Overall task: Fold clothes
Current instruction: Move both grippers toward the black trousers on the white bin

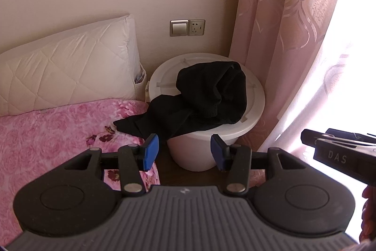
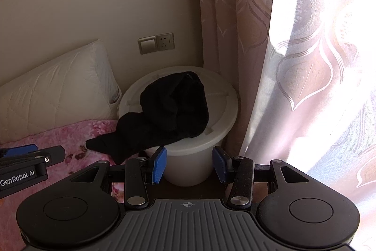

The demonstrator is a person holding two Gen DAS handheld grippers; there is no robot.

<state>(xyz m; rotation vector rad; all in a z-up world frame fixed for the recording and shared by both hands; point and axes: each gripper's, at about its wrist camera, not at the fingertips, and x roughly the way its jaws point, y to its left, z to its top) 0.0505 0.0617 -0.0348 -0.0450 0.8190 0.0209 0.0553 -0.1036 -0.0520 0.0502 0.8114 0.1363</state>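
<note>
A crumpled black garment (image 1: 206, 98) (image 2: 164, 114) lies heaped on the lid of a white bucket (image 1: 253, 95) (image 2: 225, 105), with one end trailing down onto the pink floral bedspread (image 1: 54, 133) (image 2: 70, 135). My left gripper (image 1: 184, 152) is open just short of the bucket, its blue pads apart and empty. My right gripper (image 2: 189, 165) is open too, also in front of the bucket with nothing between its pads. Each gripper shows at the edge of the other's view: the right one (image 1: 338, 154), the left one (image 2: 28, 164).
A white quilted pillow (image 1: 65, 72) (image 2: 54, 95) leans against the wall at the head of the bed. A wall switch and socket (image 1: 187, 27) (image 2: 156, 42) sit above the bucket. A pink patterned curtain (image 1: 293, 39) (image 2: 293, 51) hangs close on the right, brightly backlit.
</note>
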